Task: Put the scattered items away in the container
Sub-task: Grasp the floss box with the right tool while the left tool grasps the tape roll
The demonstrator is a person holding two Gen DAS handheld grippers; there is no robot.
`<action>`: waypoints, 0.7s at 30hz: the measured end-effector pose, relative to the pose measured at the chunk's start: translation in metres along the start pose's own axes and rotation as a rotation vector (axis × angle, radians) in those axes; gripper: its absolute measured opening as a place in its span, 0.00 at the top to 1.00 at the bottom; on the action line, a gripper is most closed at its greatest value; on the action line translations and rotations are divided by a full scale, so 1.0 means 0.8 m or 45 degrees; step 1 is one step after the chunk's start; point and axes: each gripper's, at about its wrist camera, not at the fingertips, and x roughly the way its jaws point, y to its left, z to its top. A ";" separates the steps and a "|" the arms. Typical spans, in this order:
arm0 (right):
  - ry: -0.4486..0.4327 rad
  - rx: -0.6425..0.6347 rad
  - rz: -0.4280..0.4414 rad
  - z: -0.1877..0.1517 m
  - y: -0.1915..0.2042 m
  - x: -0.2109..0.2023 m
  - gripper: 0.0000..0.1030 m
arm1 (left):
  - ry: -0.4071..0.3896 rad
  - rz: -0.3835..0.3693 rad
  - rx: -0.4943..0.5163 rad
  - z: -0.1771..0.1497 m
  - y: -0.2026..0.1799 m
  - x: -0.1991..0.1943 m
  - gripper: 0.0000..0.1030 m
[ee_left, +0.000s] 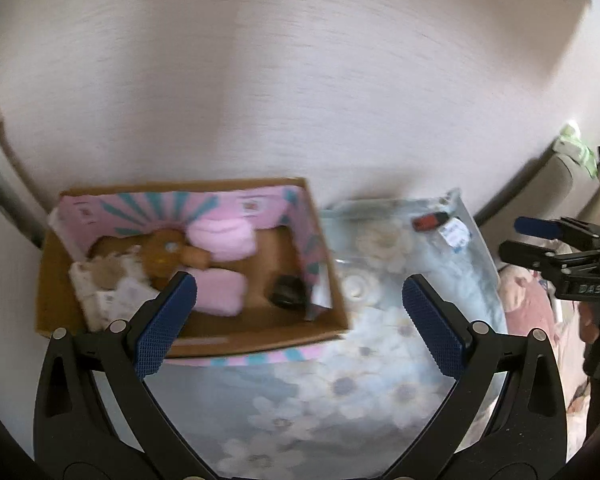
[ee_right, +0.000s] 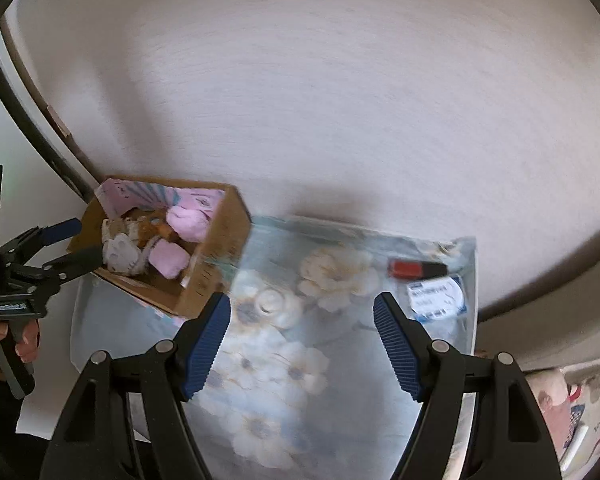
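A cardboard box (ee_left: 260, 338) with a pink lining sits on a floral mat (ee_left: 340, 392). It holds pink fluffy pieces (ee_left: 224, 236), a brown toy (ee_left: 164, 248), white items and a small black object (ee_left: 288, 290). On the mat's far right lie a red-and-black item (ee_left: 430, 222) and a round white-and-blue pot (ee_left: 456, 234). A clear round lid (ee_left: 356, 284) lies beside the box. My left gripper (ee_left: 299, 282) hangs open and empty over the box's right edge. My right gripper (ee_right: 302, 300) is open and empty above the mat, between the box (ee_right: 220, 248) and the pot (ee_right: 438, 294).
The mat lies on a pale wood-grain table (ee_right: 340, 100) whose curved edge runs down the left side. A hand (ee_right: 4, 344) holds the left gripper (ee_right: 85, 240) beside the box. The right gripper (ee_left: 512, 238) shows at the right edge. Patterned fabric (ee_right: 572, 408) lies beyond the mat.
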 end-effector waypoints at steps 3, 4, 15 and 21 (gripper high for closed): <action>0.001 -0.006 0.002 -0.021 -0.020 0.004 0.32 | -0.010 -0.033 0.024 -0.016 -0.035 0.004 0.01; 0.000 -0.009 0.010 -0.025 -0.023 0.006 0.32 | -0.018 -0.049 0.039 -0.027 -0.051 0.007 0.01; -0.087 0.079 0.067 -0.064 -0.092 0.037 0.32 | -0.086 0.051 0.218 -0.118 -0.161 0.087 0.02; -0.061 0.337 0.028 -0.086 -0.129 0.098 0.32 | -0.037 0.209 0.129 -0.134 -0.165 0.163 0.02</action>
